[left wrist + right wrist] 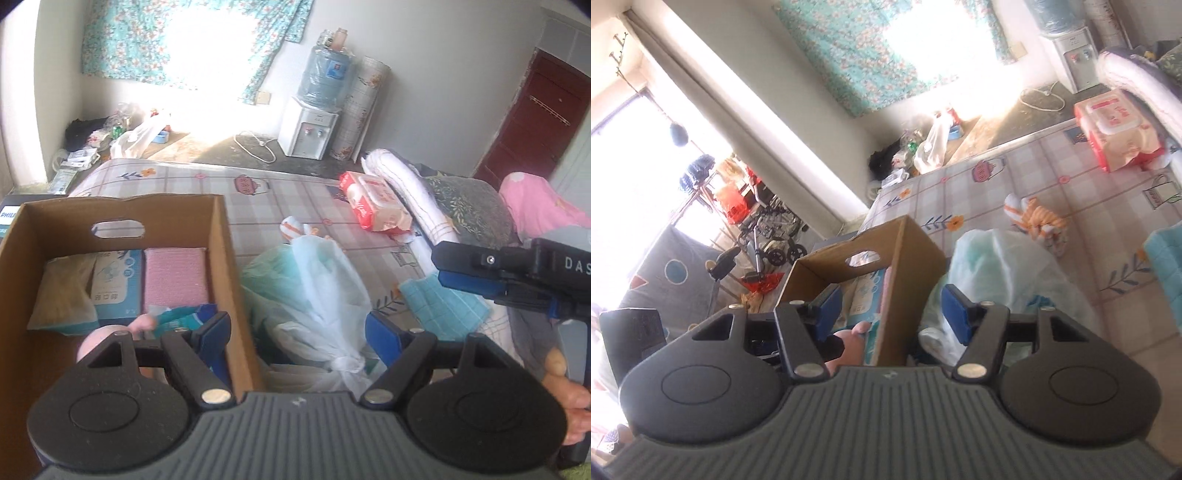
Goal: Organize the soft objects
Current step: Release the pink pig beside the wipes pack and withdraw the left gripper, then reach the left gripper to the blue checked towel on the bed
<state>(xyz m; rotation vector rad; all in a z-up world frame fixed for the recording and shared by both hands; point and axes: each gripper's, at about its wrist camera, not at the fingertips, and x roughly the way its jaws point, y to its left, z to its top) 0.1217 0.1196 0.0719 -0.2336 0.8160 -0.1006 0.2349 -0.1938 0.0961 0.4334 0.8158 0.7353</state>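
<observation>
A brown cardboard box [221, 243] stands on the bed at the left; it also shows in the right wrist view [908, 266]. Inside lie a pink cloth pad [175, 277], a blue packet [118, 284] and a tan bag [61, 291]. My left gripper [297, 328] is open, its jaws straddling the box's right wall and a knotted pale plastic bag [321, 295]. My right gripper [890, 306] is open over the same wall and the same bag [997, 266]; it also shows from the side in the left wrist view [439, 264]. A teal cloth [443, 306] lies under it.
A red-and-white wipes pack [376, 201], a small orange striped toy [1038, 218], a rolled white towel [410, 184], a dark pillow [469, 203] and a pink pillow [539, 206] lie on the checked sheet [258, 206]. A water dispenser [310, 125] stands by the wall.
</observation>
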